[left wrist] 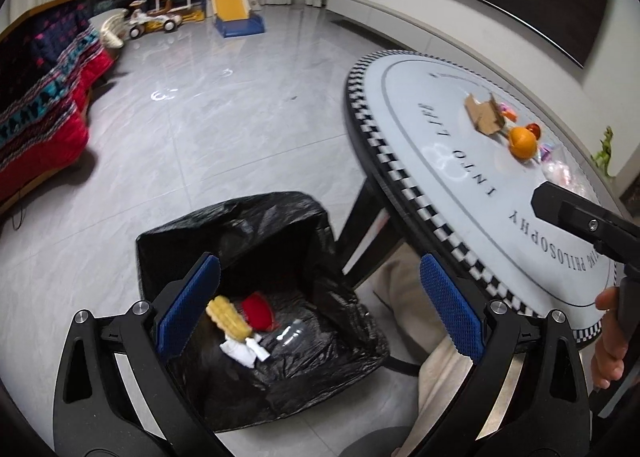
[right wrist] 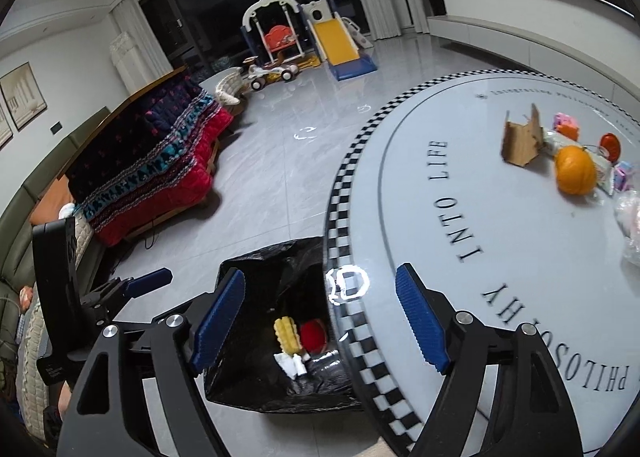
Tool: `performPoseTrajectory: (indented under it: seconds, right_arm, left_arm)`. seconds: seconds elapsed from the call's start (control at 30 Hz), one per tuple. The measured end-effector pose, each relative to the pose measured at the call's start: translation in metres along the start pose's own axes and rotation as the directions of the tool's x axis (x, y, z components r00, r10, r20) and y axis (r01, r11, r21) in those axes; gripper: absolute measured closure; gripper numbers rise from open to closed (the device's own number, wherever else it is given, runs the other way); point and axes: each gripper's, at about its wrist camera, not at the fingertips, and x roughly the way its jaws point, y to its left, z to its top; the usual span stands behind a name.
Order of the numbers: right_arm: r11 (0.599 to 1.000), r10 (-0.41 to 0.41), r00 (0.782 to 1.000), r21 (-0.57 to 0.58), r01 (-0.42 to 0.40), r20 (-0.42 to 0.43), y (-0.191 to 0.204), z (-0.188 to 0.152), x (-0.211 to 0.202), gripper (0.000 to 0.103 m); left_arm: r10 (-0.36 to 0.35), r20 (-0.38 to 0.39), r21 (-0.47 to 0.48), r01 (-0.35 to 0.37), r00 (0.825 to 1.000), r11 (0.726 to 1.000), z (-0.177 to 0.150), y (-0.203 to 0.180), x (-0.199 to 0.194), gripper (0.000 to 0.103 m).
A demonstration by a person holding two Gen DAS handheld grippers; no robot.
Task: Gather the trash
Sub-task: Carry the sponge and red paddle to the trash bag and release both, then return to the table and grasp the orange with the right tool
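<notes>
So I'm maybe partway through this one: the black trash bag (left wrist: 260, 297) on the floor beside the round table (right wrist: 420, 177) already has a yellow corn-looking thing (left wrist: 229, 317), something red (left wrist: 258, 311), a crumpled white scrap (left wrist: 242, 351) and what looks like a clear plastic bottle (left wrist: 292, 333) sitting in the bottom. Both grippers are empty right now, the left gripper (left wrist: 316, 317) hanging over the bag with its jaws spread wide, and the right gripper (right wrist: 320, 321) just as wide open over the table edge, nothing between the blue pads on either. What's left is the pile on the far side of the table: a torn piece of cardboard (right wrist: 522, 141), an orange (right wrist: 576, 171), a small red lid or cap (right wrist: 610, 145) and some wrappers (right wrist: 604, 169) behind them (honestly can't tell how many, they overlap and blur together). There's also clear crinkly plastic (right wrist: 630, 225) cut off at the right edge of the right wrist view, so no idea how big that is, and the bag's far wall hides part of its contents
</notes>
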Motion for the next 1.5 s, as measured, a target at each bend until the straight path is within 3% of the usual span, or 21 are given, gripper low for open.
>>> performPoseTrajectory:
  seconds: [0.3, 0.8, 1.1, 1.5]
  right_arm:
    - [0.992, -0.08, 0.995, 0.107, 0.073, 0.064, -0.058, 0.013, -0.021, 0.025]
    - [0.95, -0.204, 0.975, 0.257, 0.176, 0.087, -0.152, 0.034, -0.03, 0.025]
    - [0.908, -0.287, 0.957, 0.332, 0.256, 0.046, -0.21, 0.053, -0.003, 0.025]
    - [0.892, -0.345, 0.938, 0.304, 0.335, -0.021, -0.242, 0.073, 0.044, 0.025]
  left_arm:
    - [-0.069, -0.017, 0.102, 0.07, 0.997, 0.992, 0.032, -0.057, 0.021, 0.006]
    - [-0.165, -0.057, 0.212, 0.173, 0.985, 0.962, 0.075, -0.138, 0.063, 0.006]
    - [-0.197, -0.085, 0.211, 0.211, 0.977, 0.955, 0.104, -0.17, 0.11, 0.006]
    - [-0.216, -0.13, 0.22, 0.24, 0.968, 0.946, 0.123, -0.192, 0.154, 0.006]
